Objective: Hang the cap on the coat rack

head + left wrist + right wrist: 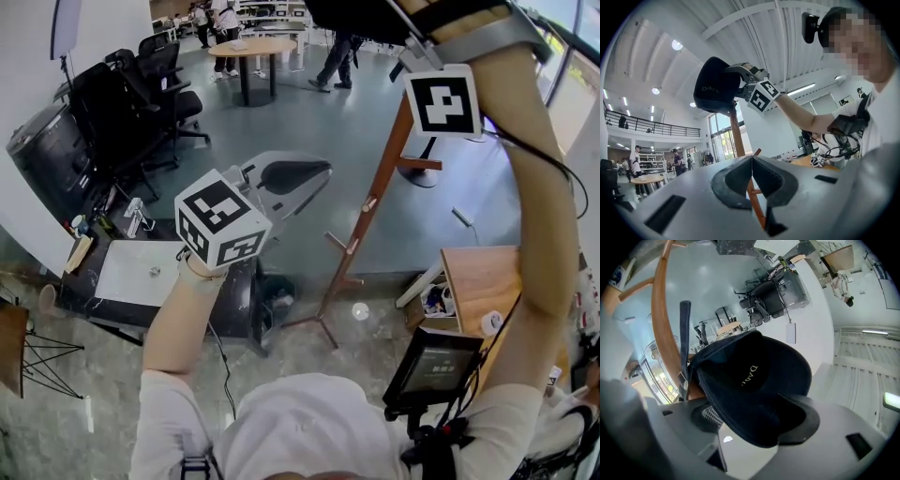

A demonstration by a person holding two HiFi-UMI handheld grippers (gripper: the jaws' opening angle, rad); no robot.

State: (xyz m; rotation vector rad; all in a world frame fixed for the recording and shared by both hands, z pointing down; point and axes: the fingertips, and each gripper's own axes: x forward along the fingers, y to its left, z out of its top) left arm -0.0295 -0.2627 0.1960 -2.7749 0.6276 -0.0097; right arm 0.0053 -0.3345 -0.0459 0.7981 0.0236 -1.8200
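A dark navy cap with pale lettering sits over the top of the wooden coat rack, whose pole rises just under it. My right gripper, raised high, has the cap's brim between its jaws; the jaws stand apart, and the ribbed left pad shows bare beside the brim. From the left gripper view the cap hangs at the pole's top with the right gripper against it. My left gripper is held lower and to the left, shut and holding nothing.
Below stand black office chairs, a round wooden table, a black bench with a white sheet and a wooden side table. People walk at the far end of the hall. The rack's lower pegs stick out sideways.
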